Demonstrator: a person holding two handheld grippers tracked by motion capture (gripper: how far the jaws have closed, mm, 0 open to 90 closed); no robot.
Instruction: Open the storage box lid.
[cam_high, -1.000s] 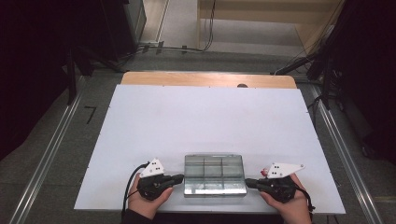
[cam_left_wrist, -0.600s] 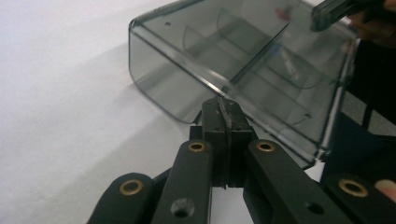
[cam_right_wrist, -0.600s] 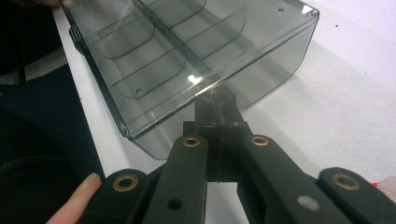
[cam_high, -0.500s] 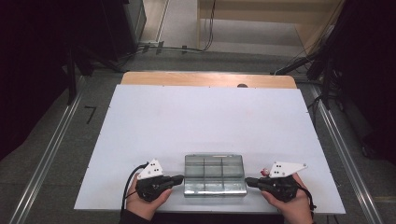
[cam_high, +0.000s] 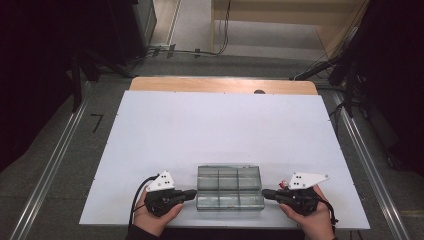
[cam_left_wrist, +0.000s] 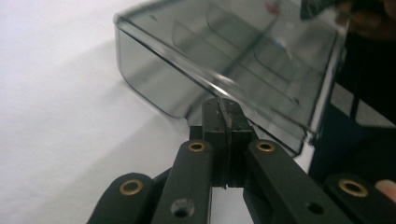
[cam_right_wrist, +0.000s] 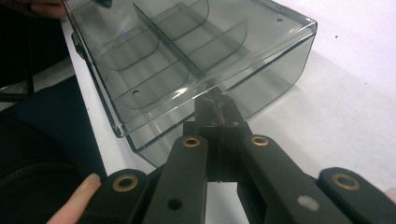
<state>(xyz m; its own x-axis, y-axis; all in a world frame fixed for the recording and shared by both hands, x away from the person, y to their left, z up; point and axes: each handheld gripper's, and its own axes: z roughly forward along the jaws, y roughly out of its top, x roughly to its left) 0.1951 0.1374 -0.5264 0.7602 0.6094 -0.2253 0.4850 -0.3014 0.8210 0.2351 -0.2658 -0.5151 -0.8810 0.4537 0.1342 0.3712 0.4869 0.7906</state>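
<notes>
So the clear divided box (cam_high: 230, 188) sits at the near edge of the white table (cam_high: 220, 130), long axis running left to right. The left gripper (cam_high: 189, 194) and right gripper (cam_high: 267, 193) point inward at its short ends, about equally close, both with jaws pressed together, holding nothing.

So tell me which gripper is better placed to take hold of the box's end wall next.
Neither clearly. The left gripper and right gripper both sit shut, tips at opposite ends of the clear smoky compartment box. If forced, the right: its tips appear to meet the rim squarely.
</notes>
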